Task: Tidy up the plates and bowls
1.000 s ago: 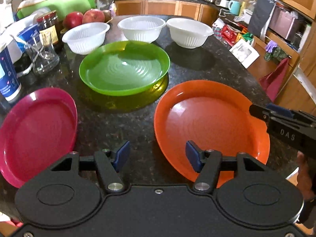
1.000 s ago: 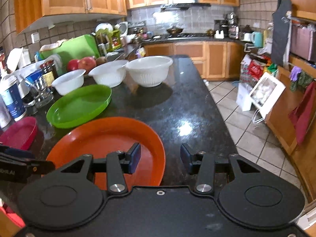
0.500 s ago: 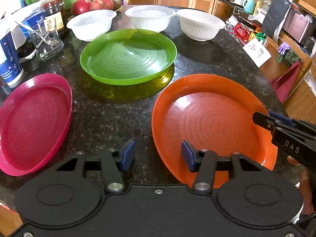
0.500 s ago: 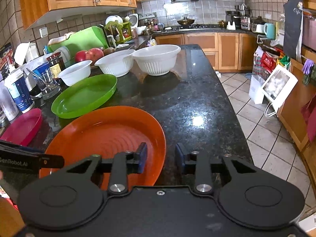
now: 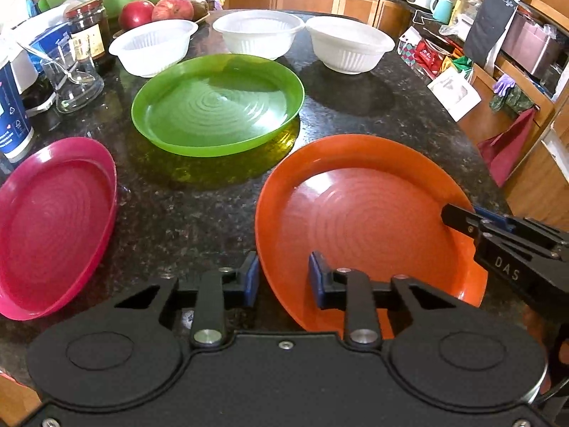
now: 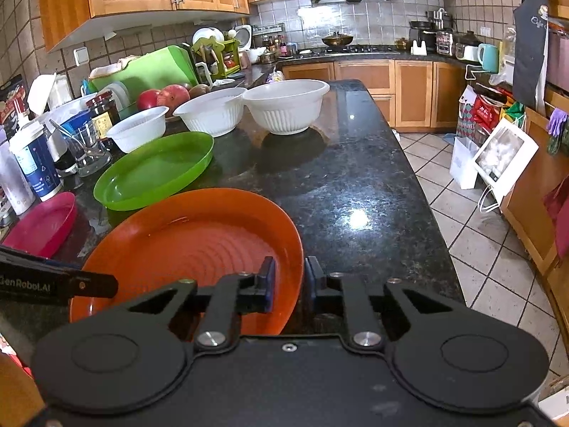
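An orange plate [image 5: 362,210] lies nearest on the dark granite counter [image 5: 199,206]; it also shows in the right wrist view [image 6: 192,238]. My left gripper [image 5: 283,277] is open, its jaws straddling the plate's near-left rim. My right gripper [image 6: 288,283] is nearly closed around the plate's right rim. A green plate [image 5: 217,103] sits behind, a pink plate [image 5: 49,217] to the left. Three white bowls stand at the back: left [image 5: 153,48], middle [image 5: 258,33], right [image 5: 350,48].
Jars, a glass with a spoon [image 5: 73,80], a blue-white cup [image 5: 10,117] and apples [image 5: 156,10] crowd the counter's left side. The counter's right edge drops to a tiled floor [image 6: 473,235] with bags and cabinets.
Both grippers have moved in on the orange plate and narrowed. The left jaws now straddle its left rim; the right jaws have closed in around its right rim.
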Tool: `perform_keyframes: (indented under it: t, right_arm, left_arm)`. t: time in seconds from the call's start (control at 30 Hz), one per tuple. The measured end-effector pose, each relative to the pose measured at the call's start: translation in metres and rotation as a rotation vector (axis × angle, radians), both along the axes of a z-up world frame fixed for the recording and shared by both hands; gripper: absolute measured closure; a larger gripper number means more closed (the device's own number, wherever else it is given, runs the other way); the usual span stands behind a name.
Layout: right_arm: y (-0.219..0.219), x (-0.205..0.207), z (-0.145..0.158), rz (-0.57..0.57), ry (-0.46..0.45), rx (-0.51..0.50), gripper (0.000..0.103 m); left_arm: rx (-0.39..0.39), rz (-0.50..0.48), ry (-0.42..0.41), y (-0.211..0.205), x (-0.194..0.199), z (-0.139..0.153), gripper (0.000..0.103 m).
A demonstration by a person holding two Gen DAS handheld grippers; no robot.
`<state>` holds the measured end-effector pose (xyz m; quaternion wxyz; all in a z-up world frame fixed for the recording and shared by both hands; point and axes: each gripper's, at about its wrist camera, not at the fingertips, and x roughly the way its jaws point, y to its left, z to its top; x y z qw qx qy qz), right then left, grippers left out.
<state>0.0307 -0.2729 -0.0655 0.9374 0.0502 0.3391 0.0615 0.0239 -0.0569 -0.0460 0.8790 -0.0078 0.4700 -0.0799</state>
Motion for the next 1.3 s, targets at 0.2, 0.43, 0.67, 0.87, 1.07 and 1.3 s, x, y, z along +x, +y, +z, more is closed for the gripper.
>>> perform_keyframes:
  t: [0.2, 0.43, 0.67, 0.87, 1.07, 1.3]
  right_arm:
    - [0.0, -0.0007, 0.0015, -0.011, -0.001, -0.013, 0.092]
    - [-0.0014, -0.0018, 0.004, -0.018, -0.012, -0.015, 0.092]
    - [-0.0033, -0.0051, 0.0084, -0.027, -0.036, -0.014, 0.092]
    - [-0.0043, -0.0065, 0.0085, -0.031, -0.04, -0.02, 0.092]
    - [-0.0029, -0.0056, 0.0052, -0.029, -0.025, -0.027, 0.092]
    - [-0.0051, -0.0077, 0.0099, -0.041, -0.046, -0.029, 0.092]
  left_arm:
    - [-0.008, 0.024, 0.007, 0.0023, 0.0011, 0.0004, 0.073]
    - [-0.013, 0.042, 0.015, 0.0029, 0.0013, 0.0003, 0.082]
    - [-0.029, 0.047, 0.005, 0.0021, 0.0, 0.0042, 0.083]
    - [-0.026, 0.042, -0.001, -0.0013, -0.001, 0.0051, 0.083]
    - [-0.023, 0.041, 0.021, -0.0021, 0.0005, 0.0001, 0.083]
    - [-0.043, 0.048, 0.018, -0.0029, -0.0008, 0.0011, 0.083]
